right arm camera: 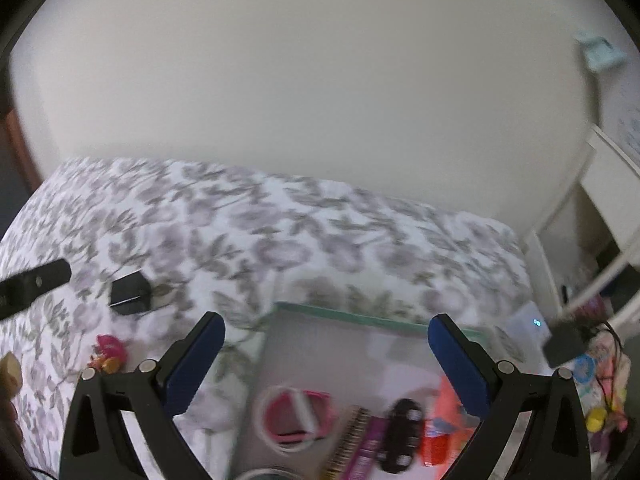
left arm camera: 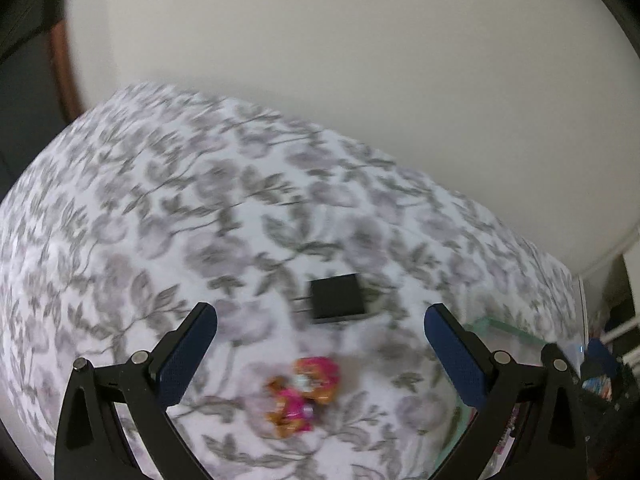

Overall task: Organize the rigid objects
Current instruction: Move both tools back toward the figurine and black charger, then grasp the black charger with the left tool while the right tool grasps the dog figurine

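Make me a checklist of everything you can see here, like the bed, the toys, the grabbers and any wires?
Surface: floral bedspread, blurred by motion.
Job's things: black plug adapter and pink-and-orange toy lie loose on the bedspread; clear bin holds a pink-and-white ring, comb, black clip and orange item.
Clutter: colourful bag to the right of the bin.
Grippers: left gripper open, empty; right gripper open, empty, above the bin.
Cables: nothing seen clearly.
Surroundings: plain wall, white furniture at right.
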Demonstrator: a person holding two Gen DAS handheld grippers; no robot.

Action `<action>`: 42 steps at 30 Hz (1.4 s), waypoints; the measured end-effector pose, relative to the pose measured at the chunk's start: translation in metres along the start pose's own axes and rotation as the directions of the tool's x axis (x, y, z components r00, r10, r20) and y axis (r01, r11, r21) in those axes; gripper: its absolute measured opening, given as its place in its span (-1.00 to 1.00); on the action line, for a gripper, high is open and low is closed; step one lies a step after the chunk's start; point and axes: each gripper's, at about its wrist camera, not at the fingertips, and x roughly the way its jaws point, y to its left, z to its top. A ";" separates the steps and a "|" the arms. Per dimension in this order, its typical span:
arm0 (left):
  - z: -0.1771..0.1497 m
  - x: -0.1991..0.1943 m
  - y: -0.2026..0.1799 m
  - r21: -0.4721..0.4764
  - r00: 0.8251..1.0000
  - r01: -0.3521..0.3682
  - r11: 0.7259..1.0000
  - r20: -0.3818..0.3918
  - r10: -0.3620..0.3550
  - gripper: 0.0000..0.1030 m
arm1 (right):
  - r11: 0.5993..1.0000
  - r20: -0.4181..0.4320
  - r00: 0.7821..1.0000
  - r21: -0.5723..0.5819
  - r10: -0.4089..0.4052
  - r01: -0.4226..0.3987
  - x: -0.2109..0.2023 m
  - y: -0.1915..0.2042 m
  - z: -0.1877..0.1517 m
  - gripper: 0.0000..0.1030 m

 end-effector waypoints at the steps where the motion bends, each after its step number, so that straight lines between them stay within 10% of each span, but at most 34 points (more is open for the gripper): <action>1: 0.000 0.002 0.011 -0.022 1.000 -0.009 1.000 -0.005 0.009 1.00 | 1.000 -0.001 1.000 -0.025 0.016 -0.016 0.002 0.012 -0.001 1.00; 20: -0.032 0.028 0.138 -0.238 0.989 -0.132 0.962 -0.100 0.111 1.00 | 0.914 -0.178 0.939 -0.234 0.294 -0.331 0.040 0.180 -0.042 1.00; 42: -0.038 0.048 0.118 -0.182 0.987 -0.072 0.981 -0.155 0.044 1.00 | 0.945 -0.233 0.948 -0.194 0.217 -0.264 0.086 0.180 -0.061 1.00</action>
